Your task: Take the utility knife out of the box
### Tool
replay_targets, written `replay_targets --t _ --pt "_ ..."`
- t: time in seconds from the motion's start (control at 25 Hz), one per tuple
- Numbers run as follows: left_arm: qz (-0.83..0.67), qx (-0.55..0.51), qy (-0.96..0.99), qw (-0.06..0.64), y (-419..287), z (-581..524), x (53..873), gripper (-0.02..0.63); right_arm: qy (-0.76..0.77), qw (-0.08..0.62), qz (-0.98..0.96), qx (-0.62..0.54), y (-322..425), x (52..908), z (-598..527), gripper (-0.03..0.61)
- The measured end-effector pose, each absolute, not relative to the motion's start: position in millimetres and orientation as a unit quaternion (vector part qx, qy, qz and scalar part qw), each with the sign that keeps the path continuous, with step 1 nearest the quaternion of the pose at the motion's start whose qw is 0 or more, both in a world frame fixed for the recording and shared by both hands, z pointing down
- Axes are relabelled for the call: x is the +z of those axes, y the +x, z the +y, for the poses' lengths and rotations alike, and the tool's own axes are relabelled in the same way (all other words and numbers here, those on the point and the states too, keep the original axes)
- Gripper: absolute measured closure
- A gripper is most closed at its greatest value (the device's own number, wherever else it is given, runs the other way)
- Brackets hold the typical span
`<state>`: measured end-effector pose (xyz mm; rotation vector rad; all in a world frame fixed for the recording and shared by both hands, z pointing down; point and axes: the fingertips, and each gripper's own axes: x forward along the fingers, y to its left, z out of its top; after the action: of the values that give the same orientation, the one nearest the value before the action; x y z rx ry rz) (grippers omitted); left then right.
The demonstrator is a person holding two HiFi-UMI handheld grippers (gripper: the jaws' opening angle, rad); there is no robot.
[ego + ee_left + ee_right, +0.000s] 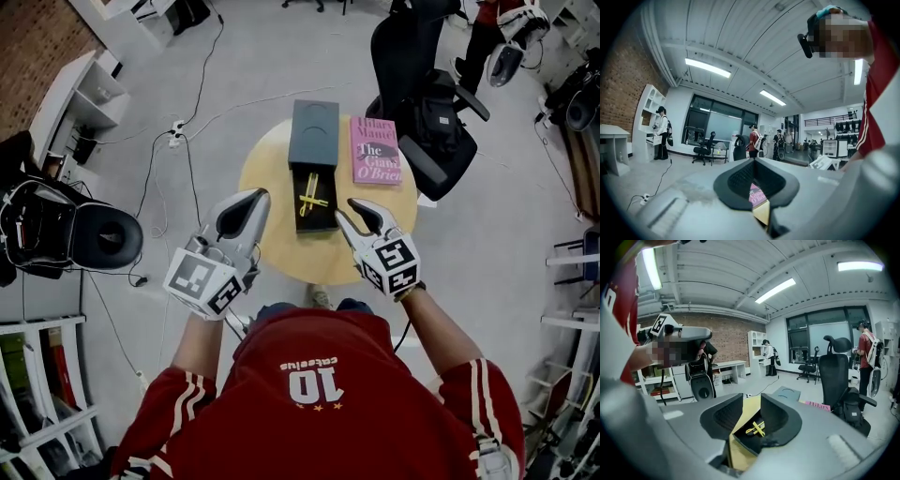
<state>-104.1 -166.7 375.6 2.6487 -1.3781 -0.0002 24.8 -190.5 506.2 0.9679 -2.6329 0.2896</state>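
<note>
Knife: the yellow knife [314, 200] lay in the open box [302, 223] on the counter [270, 242], easy to reach.
Right gripper [359, 216]: fingers were spread wide, empty, aimed at the knife, likely to grab it.
Left gripper [246, 211]: fingers were clenched, empty, near the box, probably not needed yet.

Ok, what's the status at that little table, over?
Left gripper shut, empty. Right gripper open, empty, short of the box. Yellow utility knife lies inside, untouched. Nothing in the way: lid behind, book aside.
</note>
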Motion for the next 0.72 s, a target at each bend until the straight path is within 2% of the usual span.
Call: replay_targets --t 0.72 --pt "-0.514 0.020 0.852 0.100 -112.3 -187.8 401.1 0.611 0.240 0.309 -0.917 0.079 -1.4 647.3 -236.0 0.474"
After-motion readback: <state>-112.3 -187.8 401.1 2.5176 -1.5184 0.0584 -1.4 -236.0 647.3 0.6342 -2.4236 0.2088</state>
